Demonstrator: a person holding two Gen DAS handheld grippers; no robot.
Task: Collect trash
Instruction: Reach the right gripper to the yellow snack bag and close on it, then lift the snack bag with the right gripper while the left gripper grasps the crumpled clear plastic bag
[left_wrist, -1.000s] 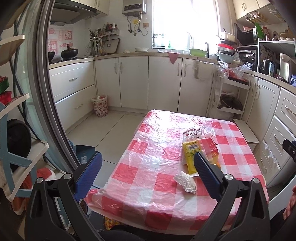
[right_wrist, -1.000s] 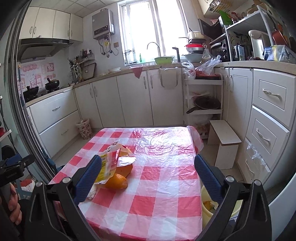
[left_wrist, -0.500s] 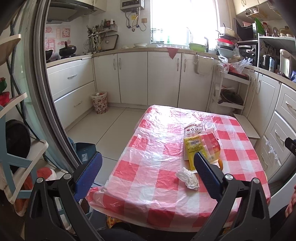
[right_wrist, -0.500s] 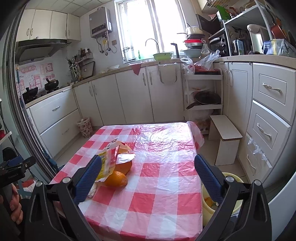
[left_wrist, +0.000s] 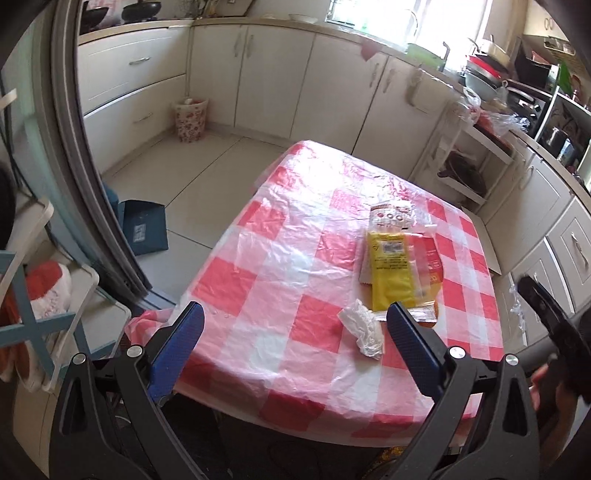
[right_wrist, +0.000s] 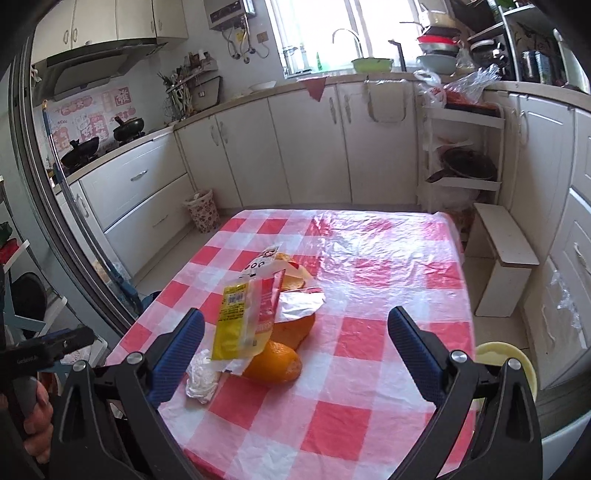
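Because the trash lies in one loose heap near the middle of the checked table (left_wrist: 295, 280), it can be taken piece by piece: a crumpled white wad (left_wrist: 364, 328) at the near edge of the heap, a yellow wrapper (left_wrist: 389, 273) draped with a red-and-clear wrapper (right_wrist: 266, 306) and a torn foil flap (right_wrist: 300, 303), all resting over orange peel pieces (right_wrist: 275, 363). The wad looks feather-light and soft, likely to squash and hold well if pinched across its bulk. The wrappers seem thin, slick and floppy; a free edge or the raised fold probably offers the surest bite, since a flat pinch may slide on the plastic cloth. The peels look firmer and heavier, curved, best taken across a rim. Both tools are spread wide and empty: the left gripper (left_wrist: 295, 343) hovers over the table's near side with the wad just beside its right finger, and the right gripper (right_wrist: 295, 343) hangs above the near edge facing the heap. A pale yellow bin (right_wrist: 509, 360) stands beside the table at lower right, and a patterned wastebasket (right_wrist: 202, 210) sits by the far cabinets.
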